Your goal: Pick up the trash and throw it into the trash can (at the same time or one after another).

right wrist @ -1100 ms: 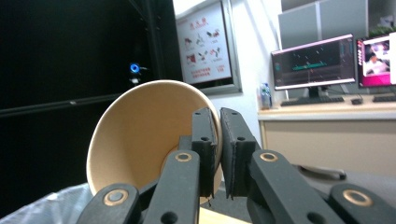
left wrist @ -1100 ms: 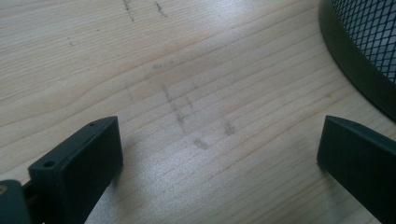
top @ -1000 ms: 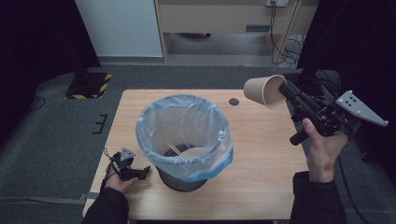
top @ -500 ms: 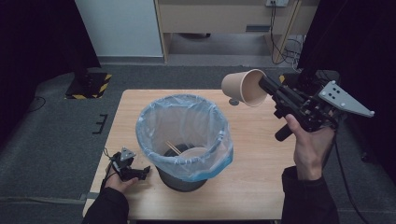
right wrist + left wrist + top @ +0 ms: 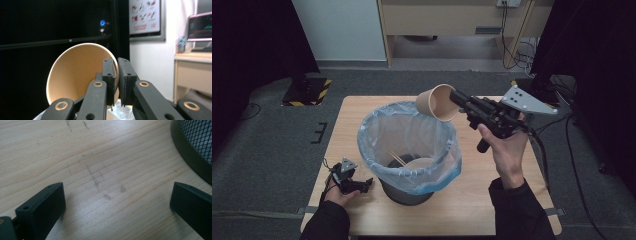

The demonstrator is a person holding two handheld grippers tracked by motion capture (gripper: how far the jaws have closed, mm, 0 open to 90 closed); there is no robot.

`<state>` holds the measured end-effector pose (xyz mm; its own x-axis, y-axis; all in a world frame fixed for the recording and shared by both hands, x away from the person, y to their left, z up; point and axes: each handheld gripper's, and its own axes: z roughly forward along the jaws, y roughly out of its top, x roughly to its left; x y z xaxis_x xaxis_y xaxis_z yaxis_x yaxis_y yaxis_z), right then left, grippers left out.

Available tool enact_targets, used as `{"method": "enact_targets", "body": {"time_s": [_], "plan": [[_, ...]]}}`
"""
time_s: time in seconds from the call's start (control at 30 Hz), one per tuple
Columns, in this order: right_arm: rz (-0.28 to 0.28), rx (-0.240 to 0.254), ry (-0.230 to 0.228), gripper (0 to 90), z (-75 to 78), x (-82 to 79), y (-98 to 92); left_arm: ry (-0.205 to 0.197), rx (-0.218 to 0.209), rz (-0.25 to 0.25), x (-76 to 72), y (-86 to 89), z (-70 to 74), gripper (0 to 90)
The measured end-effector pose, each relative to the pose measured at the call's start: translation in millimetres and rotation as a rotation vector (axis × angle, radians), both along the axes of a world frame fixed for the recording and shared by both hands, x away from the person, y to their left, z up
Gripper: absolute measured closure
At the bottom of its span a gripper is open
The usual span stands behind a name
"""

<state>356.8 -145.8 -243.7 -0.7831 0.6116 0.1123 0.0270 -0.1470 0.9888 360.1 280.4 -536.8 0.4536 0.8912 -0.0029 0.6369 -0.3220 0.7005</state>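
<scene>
At the centre of the high view I see a black mesh bin (image 5: 408,192) lined with a pale blue bag (image 5: 377,135), standing on the wooden table (image 5: 522,210). Inside the bag lie a paper cup (image 5: 418,163) and thin wooden sticks (image 5: 396,158); what sits deeper I cannot make out. My right gripper (image 5: 458,100), right of centre, has its jaws pinched on the rim of a tan paper cup (image 5: 436,102), held tilted on its side above the bin's far right edge. In the right gripper view the cup (image 5: 80,72) looks empty, its base hidden behind the jaws. My left gripper (image 5: 364,185) rests at lower left on the table, jaws spread wide, holding nothing, with the bin's base (image 5: 190,152) cut off at upper right of its view.
</scene>
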Motion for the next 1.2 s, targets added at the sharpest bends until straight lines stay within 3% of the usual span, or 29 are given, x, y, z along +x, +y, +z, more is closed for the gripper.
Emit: {"method": "enact_targets", "body": {"time_s": [0.13,0.27,0.37,0.43,0.67,0.83,1.2], "plan": [[0.037,-0.032,0.034,82.9,-10.5,5.2,17.3,0.000,0.000,0.000,0.0,0.0,0.0,0.0],[0.070,-0.095,0.071,72.4,-21.1,10.9,30.8,0.000,0.000,0.000,0.0,0.0,0.0,0.0],[0.043,-0.096,0.060,67.3,-21.4,13.5,25.9,0.000,0.000,-0.001,0.0,0.1,0.0,0.0],[-0.004,-0.104,0.051,60.9,-20.1,15.9,17.1,0.000,0.000,0.000,0.0,0.0,0.0,0.0],[-0.121,-0.117,0.070,43.2,-30.6,23.3,-16.0,0.000,0.000,0.000,0.0,0.1,0.0,0.0],[-0.204,-0.156,0.124,29.5,-58.0,32.6,-43.0,0.000,0.000,0.000,0.0,0.0,0.0,0.0],[-0.286,-0.291,0.323,23.0,-150.5,45.4,-92.2,0.000,0.000,0.000,0.0,0.0,0.0,0.0]]}}
